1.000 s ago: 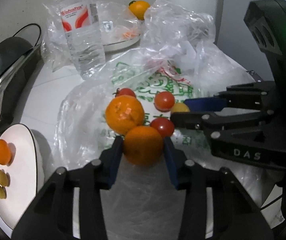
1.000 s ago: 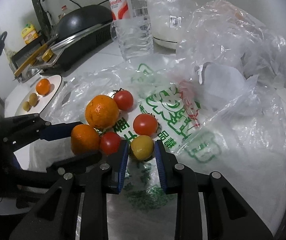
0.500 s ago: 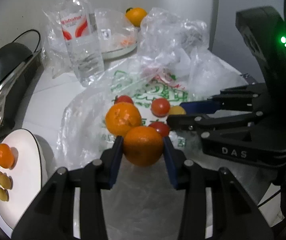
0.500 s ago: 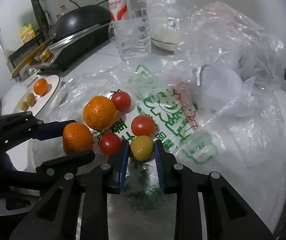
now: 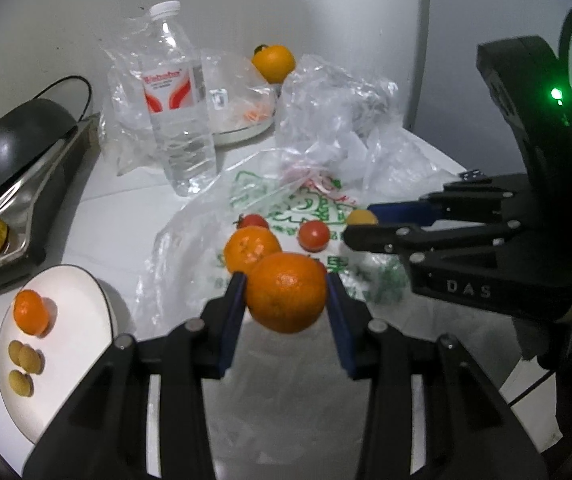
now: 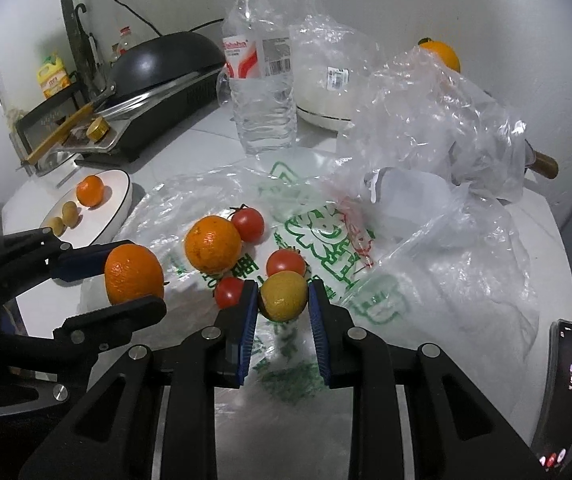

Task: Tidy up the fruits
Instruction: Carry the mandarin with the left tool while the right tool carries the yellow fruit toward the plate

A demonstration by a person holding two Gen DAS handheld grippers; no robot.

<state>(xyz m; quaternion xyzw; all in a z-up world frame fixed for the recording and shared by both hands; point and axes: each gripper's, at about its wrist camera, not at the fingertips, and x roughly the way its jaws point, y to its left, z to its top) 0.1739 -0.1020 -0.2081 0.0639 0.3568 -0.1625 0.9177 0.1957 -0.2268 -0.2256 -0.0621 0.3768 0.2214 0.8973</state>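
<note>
My left gripper (image 5: pixel 286 294) is shut on an orange (image 5: pixel 286 297), lifted just above the plastic bag (image 5: pixel 190 256). That held orange (image 6: pixel 134 274) also shows at the left of the right wrist view. My right gripper (image 6: pixel 282 298) is shut on a small yellow-green fruit (image 6: pixel 283 296), whose edge (image 5: pixel 359 217) peeks out in the left wrist view. On the bag lie another orange (image 6: pixel 213 244) and three tomatoes (image 6: pixel 248 223) (image 6: pixel 286 263) (image 6: pixel 228 292). A white plate (image 5: pixel 74 320) at the left holds a mandarin (image 5: pixel 30 312) and three small yellow-green fruits (image 5: pixel 26 358).
A water bottle (image 6: pixel 260 80) stands behind the bag, with a bagged white bowl (image 6: pixel 325 92) and an orange fruit (image 6: pixel 441 56) beyond it. Crumpled clear plastic (image 6: pixel 437 120) fills the right. A black cooker (image 6: pixel 158 68) sits at the left; a phone (image 6: pixel 567 396) lies at the right edge.
Both grippers have risen with their fruit; the held orange and the yellow-green fruit now hang above the bag. The fruit left on the bag has not moved.
</note>
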